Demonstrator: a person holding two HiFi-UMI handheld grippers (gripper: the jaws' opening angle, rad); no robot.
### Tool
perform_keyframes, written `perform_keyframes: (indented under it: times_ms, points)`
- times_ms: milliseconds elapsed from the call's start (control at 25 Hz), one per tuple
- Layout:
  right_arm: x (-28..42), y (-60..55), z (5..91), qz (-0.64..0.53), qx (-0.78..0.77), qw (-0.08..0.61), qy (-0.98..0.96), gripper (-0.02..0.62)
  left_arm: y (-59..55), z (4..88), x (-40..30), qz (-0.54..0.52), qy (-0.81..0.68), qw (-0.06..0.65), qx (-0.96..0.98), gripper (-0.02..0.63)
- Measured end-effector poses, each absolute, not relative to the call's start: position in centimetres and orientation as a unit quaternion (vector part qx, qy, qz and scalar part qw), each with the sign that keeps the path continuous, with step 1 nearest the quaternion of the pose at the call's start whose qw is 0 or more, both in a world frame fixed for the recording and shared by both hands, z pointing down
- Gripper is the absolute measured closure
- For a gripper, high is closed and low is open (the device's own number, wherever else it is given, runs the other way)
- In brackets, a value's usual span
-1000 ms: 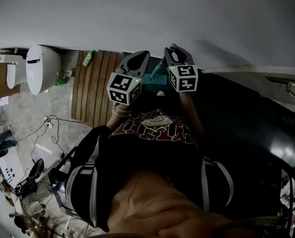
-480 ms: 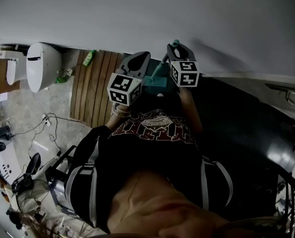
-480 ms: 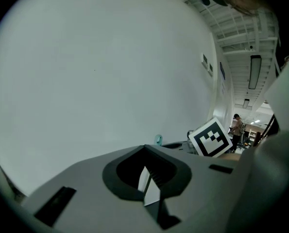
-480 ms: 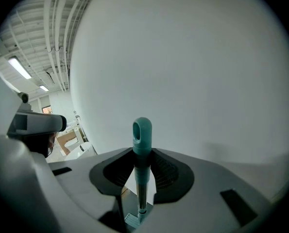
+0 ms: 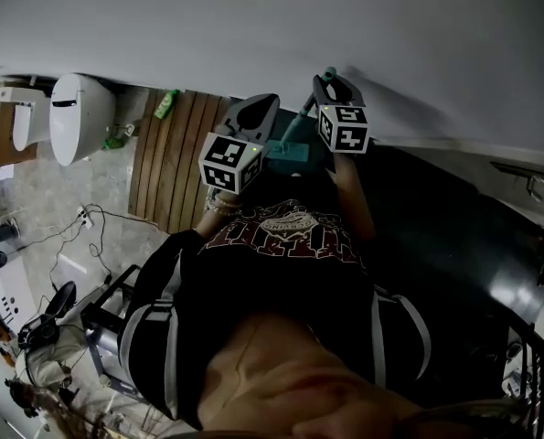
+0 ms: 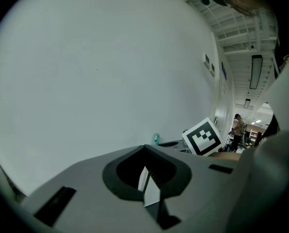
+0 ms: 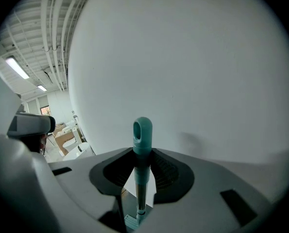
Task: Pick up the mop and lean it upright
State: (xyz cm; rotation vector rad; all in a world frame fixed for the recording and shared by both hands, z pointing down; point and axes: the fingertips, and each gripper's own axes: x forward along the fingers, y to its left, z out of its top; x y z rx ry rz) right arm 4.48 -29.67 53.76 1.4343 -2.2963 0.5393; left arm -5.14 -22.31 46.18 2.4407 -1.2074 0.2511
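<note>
The mop has a thin pole with a teal grip (image 7: 142,135) and a teal head (image 5: 286,152) down on the floor by the wall. My right gripper (image 7: 142,171) is shut on the pole just under the teal grip, which stands upright between the jaws. In the head view the right gripper (image 5: 331,82) is close to the white wall, and the teal tip (image 5: 329,73) pokes out above it. My left gripper (image 5: 258,106) hangs left of the mop, apart from it. In the left gripper view its jaws (image 6: 146,178) stand a little apart with nothing between them.
A white wall (image 5: 253,26) fills the far side. Wooden floor slats (image 5: 176,158) lie left of the mop, with a green bottle (image 5: 165,105) and a white toilet (image 5: 75,117) beyond. A dark floor (image 5: 454,227) spreads to the right. Cables (image 5: 89,236) trail at lower left.
My right gripper has moved towards the wall, up and right in the head view, with the mop pole in it. The left gripper has stayed put.
</note>
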Motion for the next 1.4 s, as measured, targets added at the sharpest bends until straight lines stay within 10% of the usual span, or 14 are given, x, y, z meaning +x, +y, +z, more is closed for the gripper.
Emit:
perform_keyframes:
  times_ms: [1400]
  points:
    - [4.1,-31.5,53.1,0.165,0.529,0.196,-0.809,0.474,-23.0,45.8,-6.3,0.084,-0.426,0.202,0.878,0.56]
